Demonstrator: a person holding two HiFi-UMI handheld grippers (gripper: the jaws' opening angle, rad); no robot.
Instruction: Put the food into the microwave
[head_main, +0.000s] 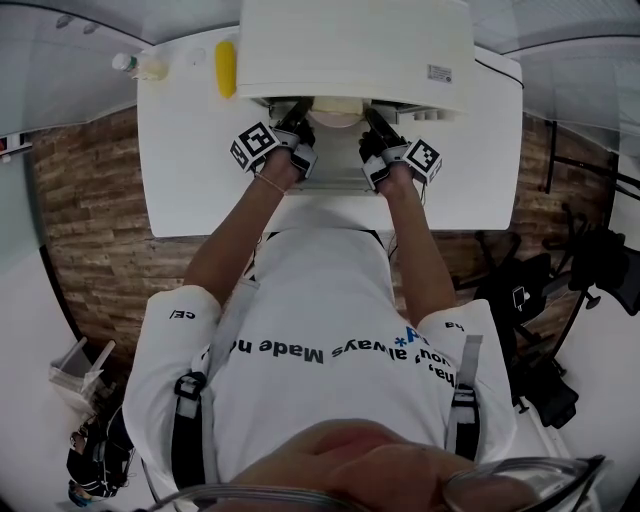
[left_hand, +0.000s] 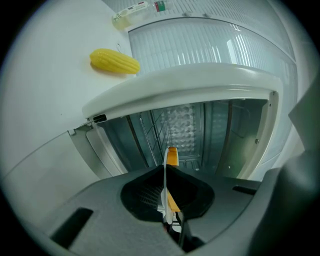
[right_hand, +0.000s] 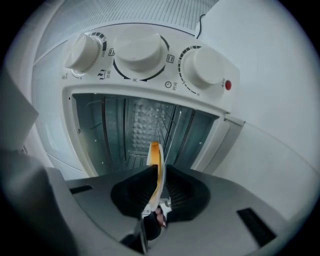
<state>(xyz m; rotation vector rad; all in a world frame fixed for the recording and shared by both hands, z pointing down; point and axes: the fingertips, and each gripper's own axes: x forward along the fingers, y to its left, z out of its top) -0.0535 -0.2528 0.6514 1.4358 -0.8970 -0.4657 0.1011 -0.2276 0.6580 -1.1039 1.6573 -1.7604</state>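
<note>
A pale plate (head_main: 335, 117) hangs at the mouth of the open white microwave (head_main: 355, 45), half under its top. My left gripper (head_main: 300, 120) is shut on the plate's left rim and my right gripper (head_main: 372, 122) on its right rim. In the left gripper view the left gripper (left_hand: 167, 176) pinches the plate (left_hand: 171, 156) edge-on, a thin white and orange strip. The right gripper (right_hand: 155, 184) shows the same plate (right_hand: 155, 152) edge. Behind the plate lies the cavity (right_hand: 140, 125) with a wire rack. What lies on the plate is hidden.
A yellow corn cob (head_main: 226, 68) and a clear bottle (head_main: 140, 66) lie on the white table (head_main: 190, 160) left of the microwave. Three knobs (right_hand: 137, 50) run along the microwave's panel. Its door (head_main: 330, 188) hangs open toward the person.
</note>
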